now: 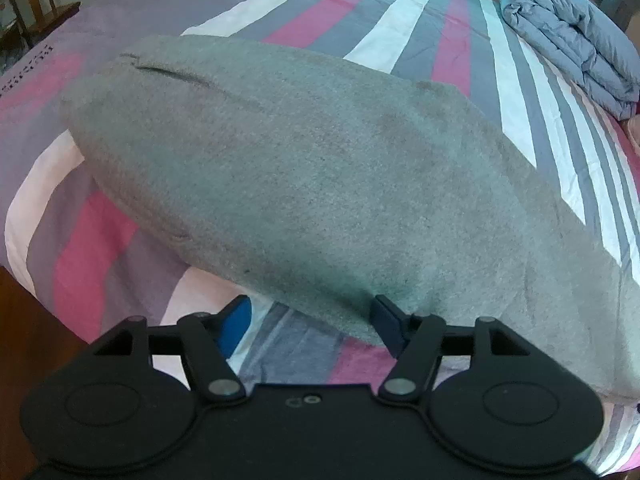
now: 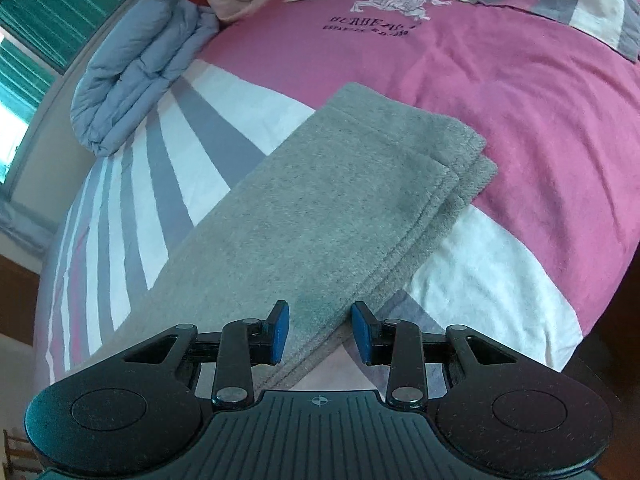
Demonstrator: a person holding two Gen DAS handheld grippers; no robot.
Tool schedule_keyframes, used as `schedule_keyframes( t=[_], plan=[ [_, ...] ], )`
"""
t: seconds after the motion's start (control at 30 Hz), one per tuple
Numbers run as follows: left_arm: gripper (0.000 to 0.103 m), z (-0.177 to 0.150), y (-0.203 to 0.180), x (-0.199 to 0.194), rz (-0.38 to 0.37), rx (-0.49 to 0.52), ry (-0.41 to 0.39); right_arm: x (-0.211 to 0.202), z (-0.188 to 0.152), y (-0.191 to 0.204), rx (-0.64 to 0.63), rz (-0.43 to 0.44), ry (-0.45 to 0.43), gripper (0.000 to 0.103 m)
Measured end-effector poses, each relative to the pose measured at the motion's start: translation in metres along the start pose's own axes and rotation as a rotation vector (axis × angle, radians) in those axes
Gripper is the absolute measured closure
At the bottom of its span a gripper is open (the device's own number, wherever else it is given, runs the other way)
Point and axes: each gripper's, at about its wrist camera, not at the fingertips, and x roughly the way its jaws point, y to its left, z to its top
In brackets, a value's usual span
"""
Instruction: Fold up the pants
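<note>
Grey fleece pants [image 1: 304,184] lie flat on the striped bed, legs stacked one on the other. The left wrist view shows the waist end with a pocket slit [image 1: 172,74]. The right wrist view shows the pants [image 2: 320,216] running to the stacked leg hems [image 2: 460,164]. My left gripper [image 1: 314,326] is open, its jaws wide apart over the near edge of the pants. My right gripper [image 2: 320,334] is open, its blue pads on either side of the pants' near edge, not closed on it.
The bed cover [image 1: 360,12] has pink, grey and white stripes, with a pink panel bearing a logo [image 2: 384,12]. A folded blue-grey duvet [image 1: 576,40] lies at the bed's far side, also in the right wrist view [image 2: 136,72]. A wooden chair [image 1: 32,0] stands beyond the bed.
</note>
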Motion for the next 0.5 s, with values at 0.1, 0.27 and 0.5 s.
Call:
schedule_keyframes(
  t=[0.1,0.27,0.5],
  plan=[
    [0.045,0.000,0.000,-0.002,-0.004,0.007,-0.001,0.000,-0.001,-0.005,0.038,0.015,0.013,0.085],
    [0.043,-0.001,0.004,-0.001,-0.007,-0.007,-0.002,0.007,0.009,-0.009,0.104,0.017,0.015,0.085],
    [0.038,0.005,0.017,0.010,0.031,-0.043,0.000,-0.013,-0.004,0.006,-0.006,0.024,-0.089,0.098]
  ],
)
